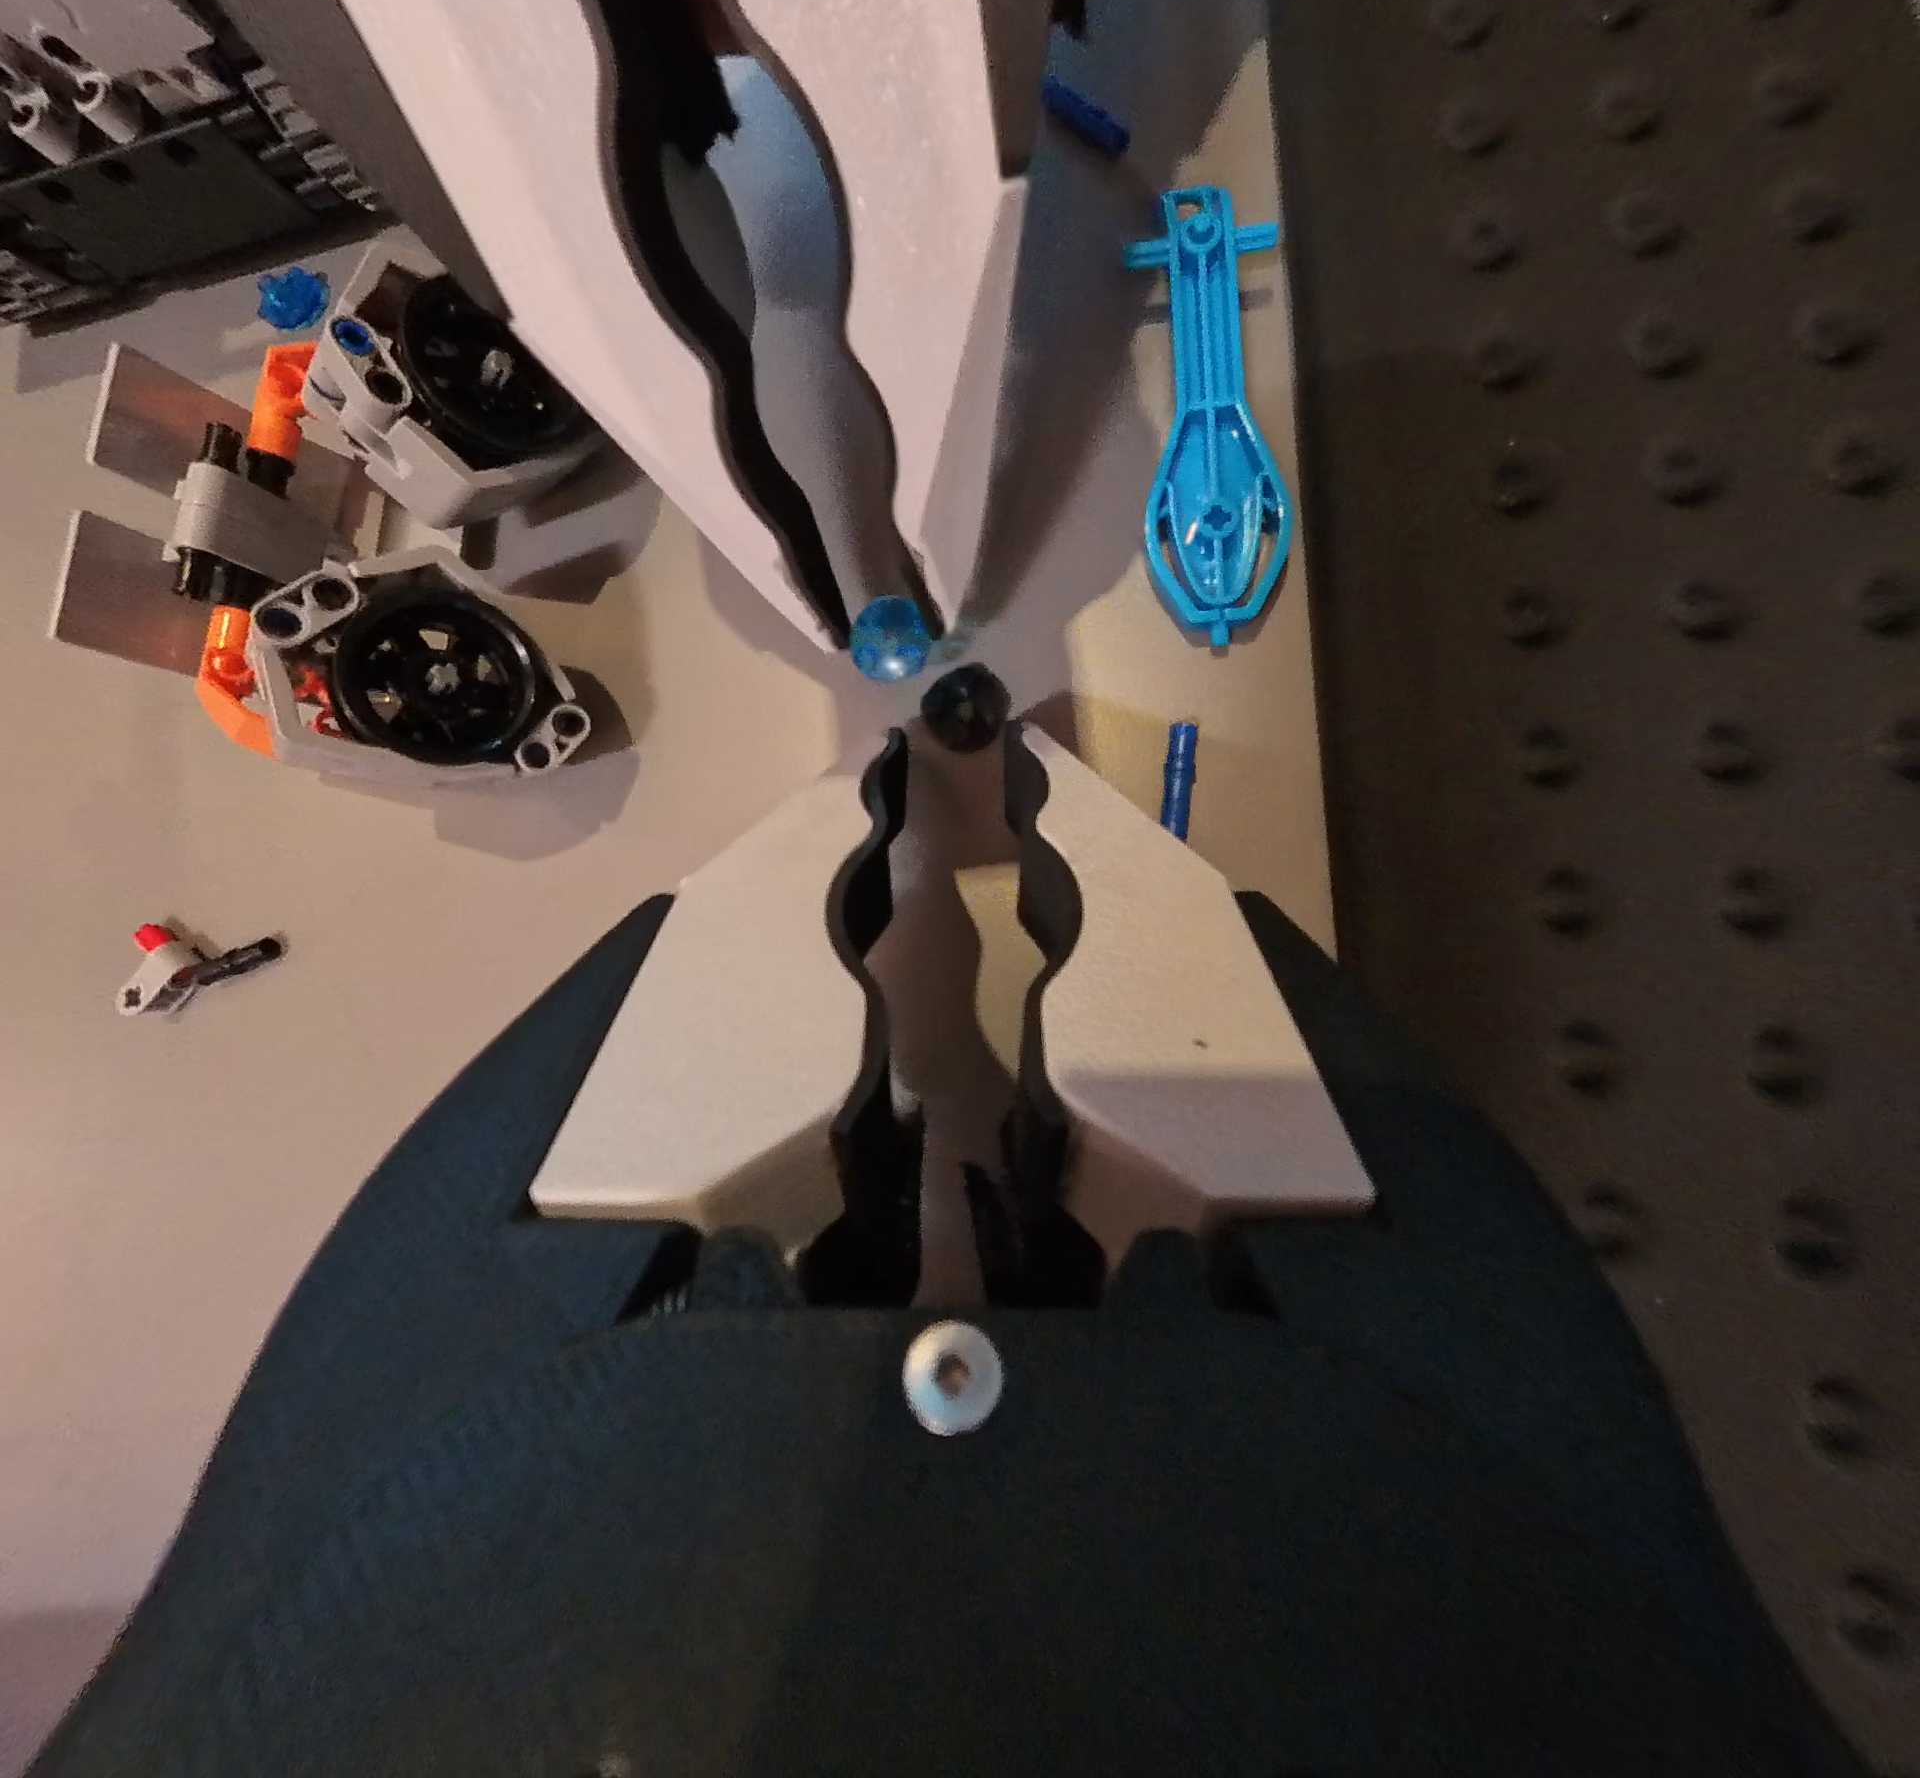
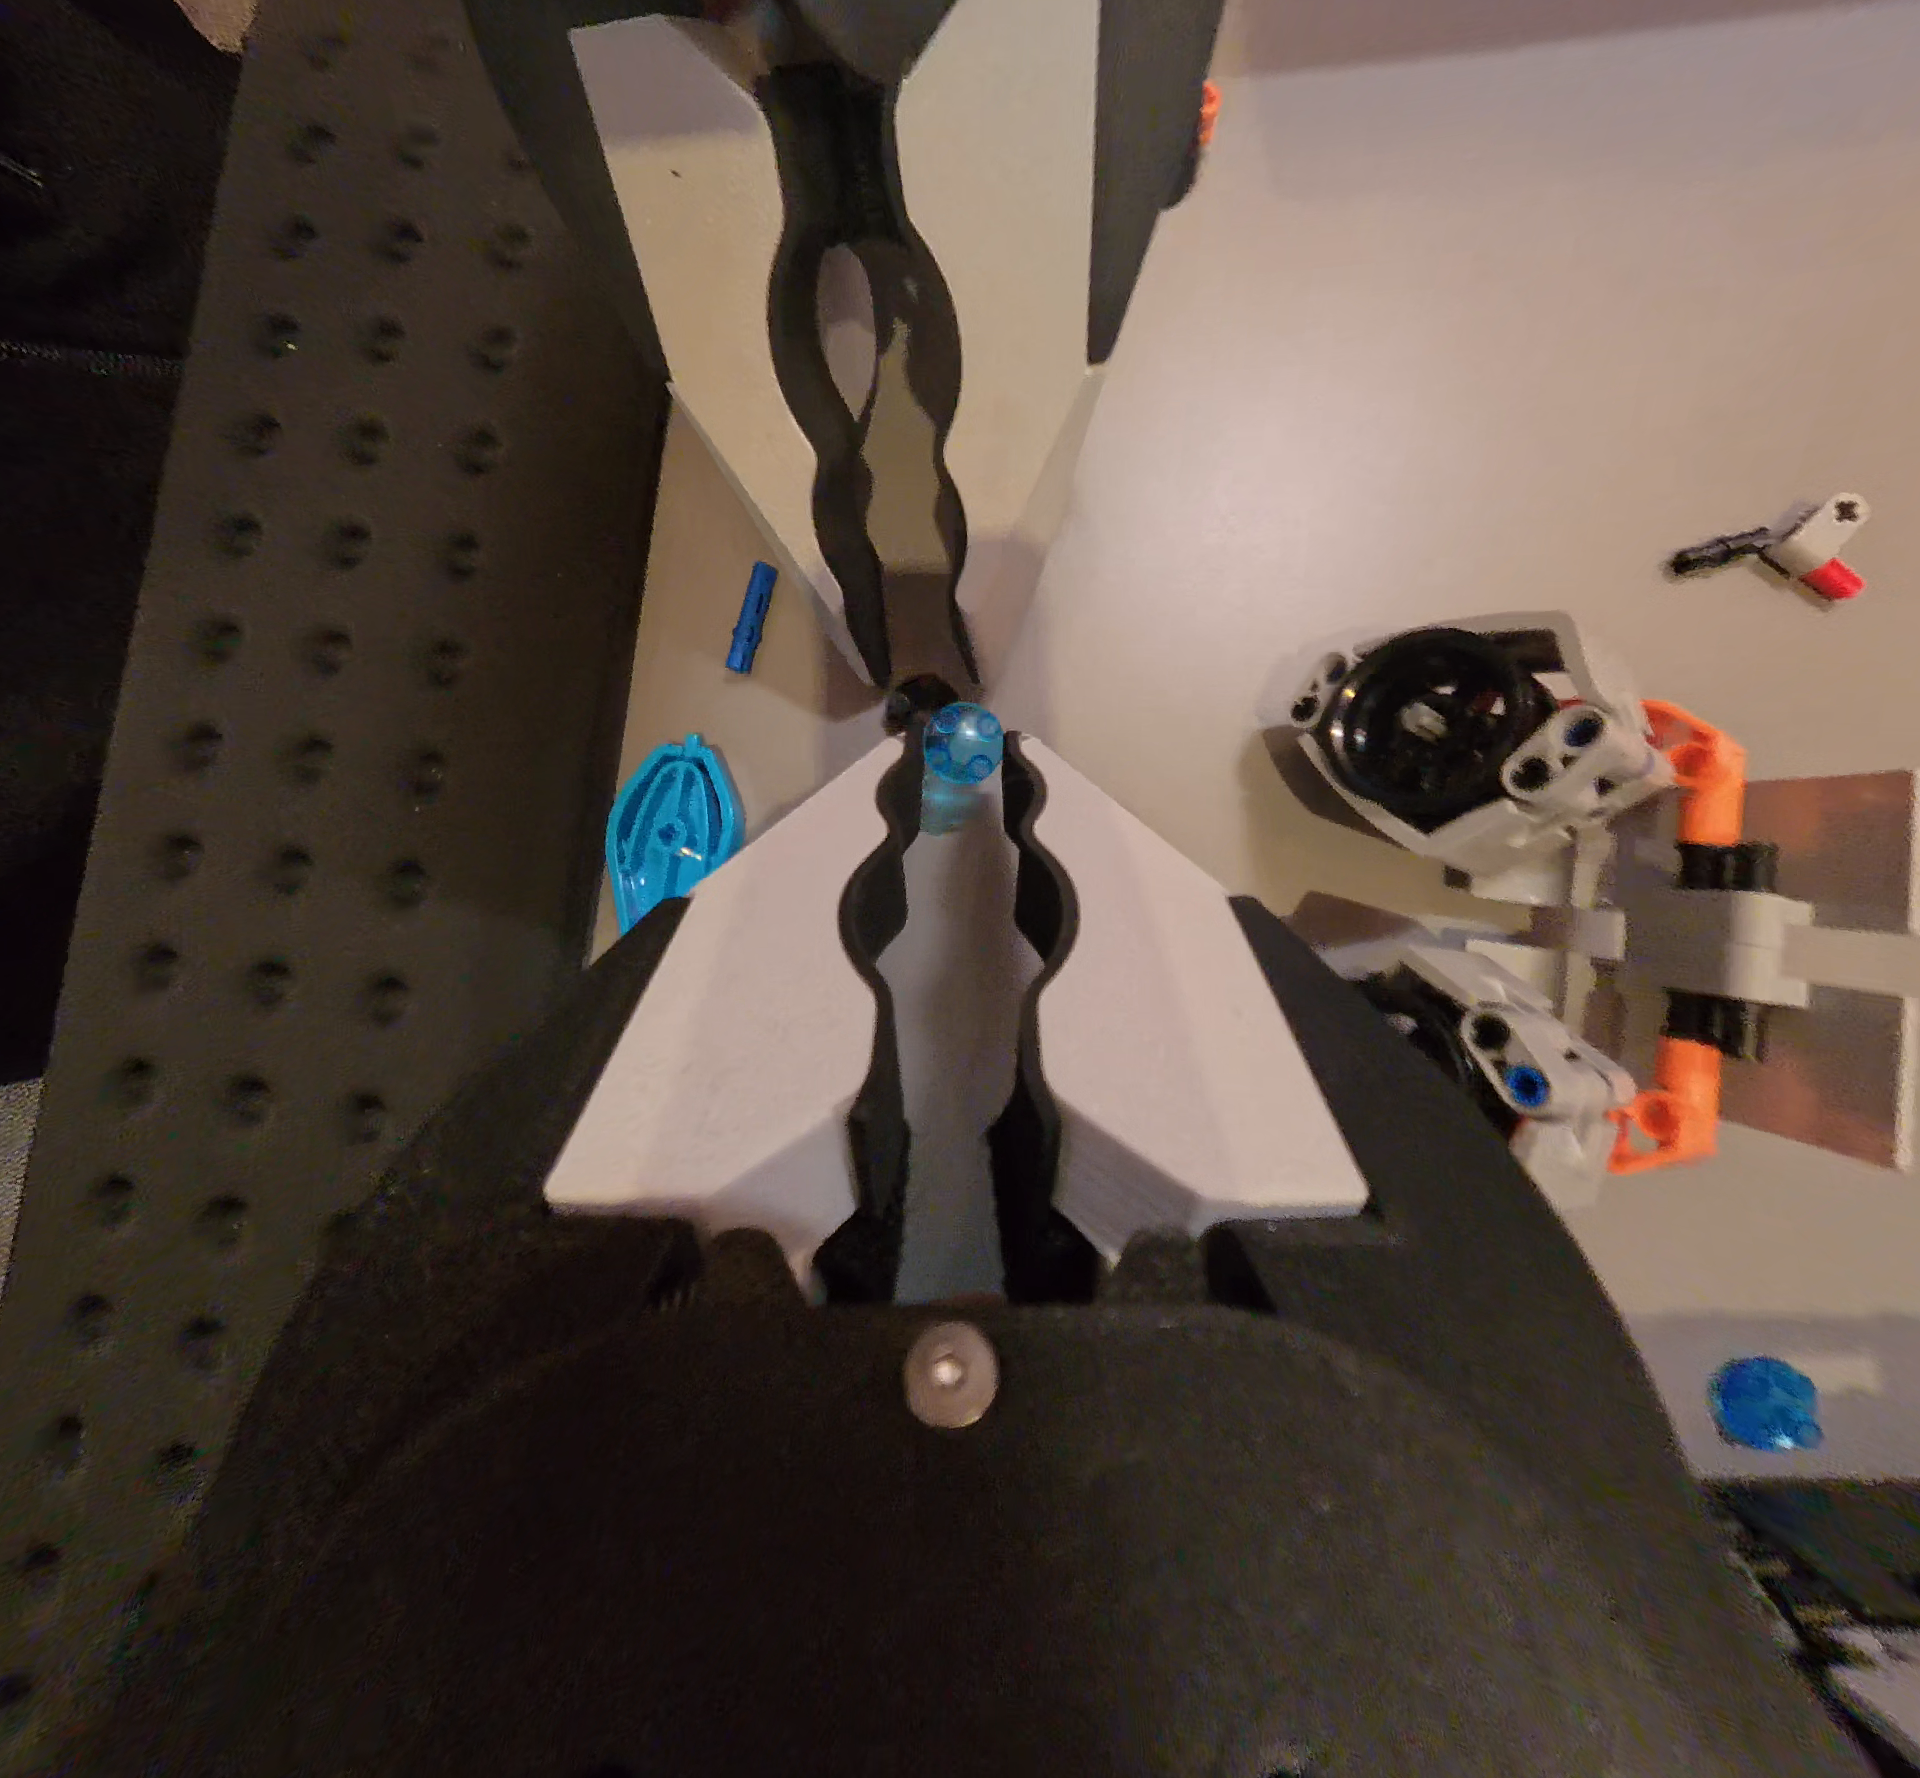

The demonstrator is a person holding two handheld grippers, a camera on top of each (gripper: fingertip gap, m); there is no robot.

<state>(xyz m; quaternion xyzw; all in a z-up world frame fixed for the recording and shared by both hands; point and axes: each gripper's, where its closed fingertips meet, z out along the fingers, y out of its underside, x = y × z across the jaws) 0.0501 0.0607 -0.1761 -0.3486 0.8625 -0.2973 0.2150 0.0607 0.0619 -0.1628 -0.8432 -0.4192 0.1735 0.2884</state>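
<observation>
My left gripper (image 1: 961, 729) is shut on a small black round piece (image 1: 964, 702). My right gripper (image 2: 961, 749) is shut on a small translucent blue round piece (image 2: 961, 736). The two grippers meet tip to tip above a pale tabletop (image 1: 727, 897). The blue piece (image 1: 888, 639) and the black piece (image 2: 920, 694) sit right against each other; I cannot tell if they are joined. A light blue blade-shaped part (image 1: 1210, 440) and a blue pin (image 1: 1179, 778) lie on the table just beside the tips.
A grey and orange model with two black wheels (image 1: 416, 575) stands off to one side. A loose translucent blue round piece (image 1: 293, 294) and a small white, red and black part (image 1: 187, 970) lie near it. A dark perforated mat (image 1: 1610, 585) borders the table. A parts tray (image 1: 104, 149) sits in a far corner. My left and right fingertips are right by each other.
</observation>
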